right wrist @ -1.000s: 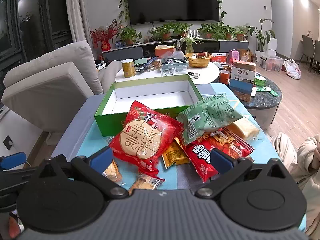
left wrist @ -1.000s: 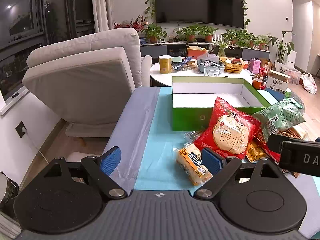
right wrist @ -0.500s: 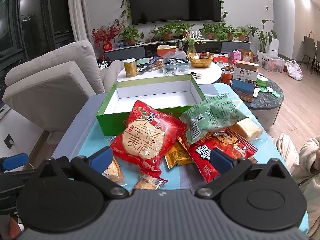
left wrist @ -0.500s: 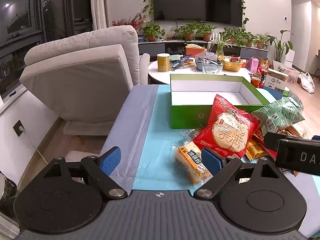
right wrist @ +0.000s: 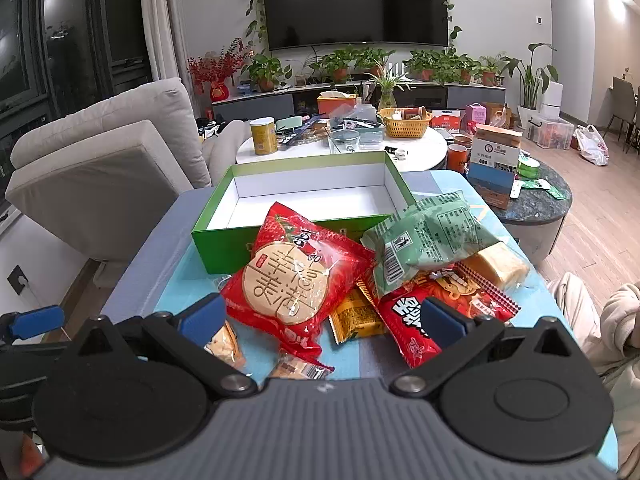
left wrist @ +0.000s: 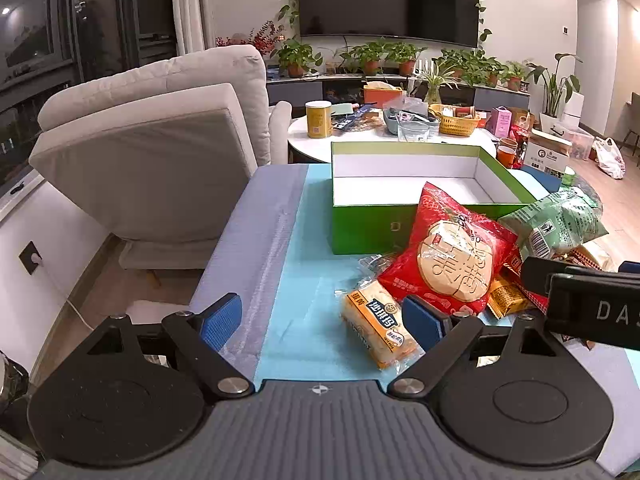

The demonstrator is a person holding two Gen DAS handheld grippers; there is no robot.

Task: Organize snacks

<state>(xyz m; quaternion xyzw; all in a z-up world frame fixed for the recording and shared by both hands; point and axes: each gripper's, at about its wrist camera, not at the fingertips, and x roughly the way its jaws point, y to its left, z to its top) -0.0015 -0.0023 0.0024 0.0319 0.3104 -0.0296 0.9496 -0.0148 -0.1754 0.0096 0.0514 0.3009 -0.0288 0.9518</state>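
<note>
The left gripper [left wrist: 322,318] and the right gripper [right wrist: 322,318] are held wide apart, with nothing in them. The snacks [right wrist: 298,284] are piled on the table [left wrist: 296,264], against the green box [right wrist: 304,196].

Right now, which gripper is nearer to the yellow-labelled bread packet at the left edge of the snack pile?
Left. The left gripper is open with the bread packet just inside its right finger. The right gripper is open over the pile, the packet behind its left finger.

left black two-finger gripper [left wrist: 322,322]: blue pads, silver pivot screws, ribbed grey body | right black two-finger gripper [right wrist: 322,316]: same build, white "DA" lettering | cream sleeve [right wrist: 612,320]
</note>
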